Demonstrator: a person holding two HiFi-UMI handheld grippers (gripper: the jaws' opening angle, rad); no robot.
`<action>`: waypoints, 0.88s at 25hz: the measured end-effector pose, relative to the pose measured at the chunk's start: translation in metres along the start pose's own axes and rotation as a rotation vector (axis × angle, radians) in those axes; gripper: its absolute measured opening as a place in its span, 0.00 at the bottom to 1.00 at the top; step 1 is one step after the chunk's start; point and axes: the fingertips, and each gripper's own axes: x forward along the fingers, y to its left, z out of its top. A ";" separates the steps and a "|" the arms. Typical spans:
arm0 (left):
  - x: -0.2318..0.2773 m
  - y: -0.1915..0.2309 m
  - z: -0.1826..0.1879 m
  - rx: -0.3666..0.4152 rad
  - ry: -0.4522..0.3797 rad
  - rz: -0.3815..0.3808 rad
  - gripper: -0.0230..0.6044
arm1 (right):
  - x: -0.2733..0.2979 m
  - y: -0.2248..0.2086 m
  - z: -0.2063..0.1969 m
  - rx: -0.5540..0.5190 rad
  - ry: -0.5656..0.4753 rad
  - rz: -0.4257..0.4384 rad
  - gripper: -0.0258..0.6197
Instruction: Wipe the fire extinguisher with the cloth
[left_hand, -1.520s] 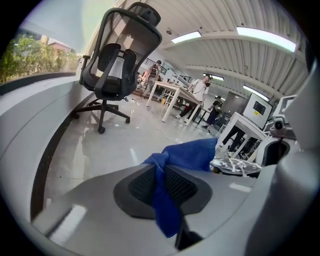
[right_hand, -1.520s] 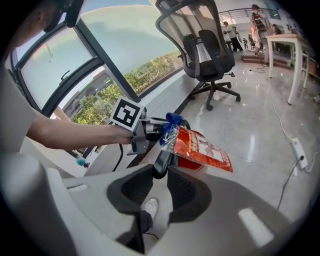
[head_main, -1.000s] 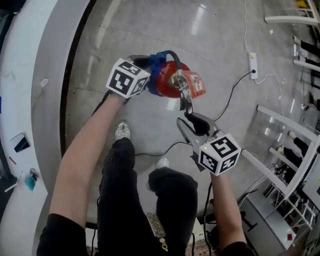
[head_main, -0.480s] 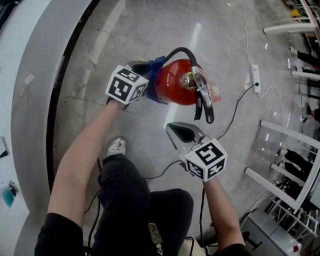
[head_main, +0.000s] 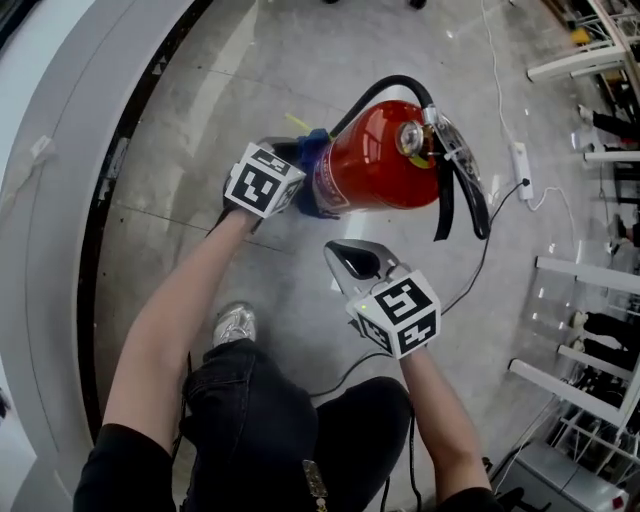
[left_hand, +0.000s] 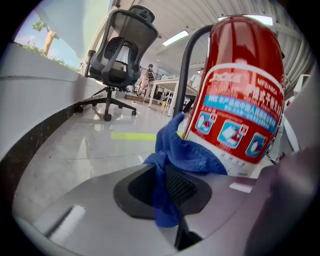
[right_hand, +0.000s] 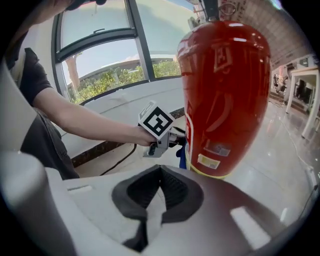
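Observation:
A red fire extinguisher (head_main: 385, 160) with a black hose stands on the grey floor. My left gripper (head_main: 292, 168) is shut on a blue cloth (head_main: 312, 178), which lies against the lower left side of the cylinder. In the left gripper view the cloth (left_hand: 187, 155) bunches out of the closed jaws onto the printed label of the extinguisher (left_hand: 240, 100). My right gripper (head_main: 336, 252) is shut and holds nothing; it hangs just in front of the cylinder, apart from it. The right gripper view shows the extinguisher (right_hand: 225, 95) close ahead, and beside it the cloth (right_hand: 181, 152).
A curved white counter (head_main: 60, 200) runs along the left. White racks (head_main: 590, 290) stand on the right, with a power strip (head_main: 521, 160) and its cable on the floor. The person's shoe (head_main: 235, 325) and legs are below me. An office chair (left_hand: 117, 55) stands behind.
Both grippers have sunk lower along the extinguisher. The right gripper's jaws, open by the handle a second ago, have closed on nothing. The left keeps the cloth.

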 end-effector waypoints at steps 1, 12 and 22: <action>0.005 0.002 -0.009 0.001 0.006 0.003 0.11 | 0.005 0.001 -0.003 -0.015 0.006 0.001 0.04; 0.053 0.024 -0.085 -0.051 0.086 0.010 0.11 | 0.020 -0.005 -0.037 0.003 0.065 -0.025 0.04; 0.041 0.012 -0.119 -0.106 0.197 0.023 0.11 | 0.016 0.002 -0.050 -0.011 0.089 -0.027 0.04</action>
